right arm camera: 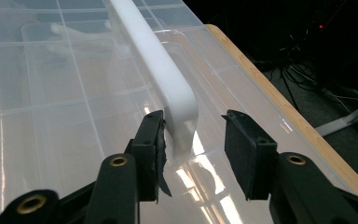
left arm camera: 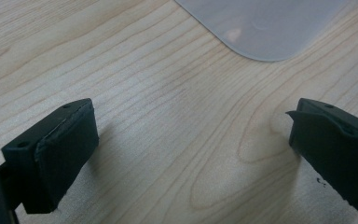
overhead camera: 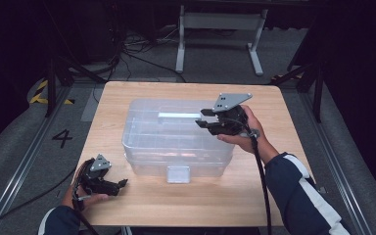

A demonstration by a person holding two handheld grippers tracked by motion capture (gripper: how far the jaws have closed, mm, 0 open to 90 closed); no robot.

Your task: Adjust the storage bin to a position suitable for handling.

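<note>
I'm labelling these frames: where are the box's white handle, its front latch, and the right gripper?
white handle (right arm camera: pixel 168 79), right gripper view, on its top face.
front latch (overhead camera: pixel 178 174), high view, on its middle.
right gripper (right arm camera: pixel 193 140), right gripper view, midway between its jaws.

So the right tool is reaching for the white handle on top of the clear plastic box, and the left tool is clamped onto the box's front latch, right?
Not quite. The left tool is open and holds nothing: it rests on the wooden table, apart from the front latch, as the high view shows. The right tool does reach for the white handle on the clear plastic box.
</note>
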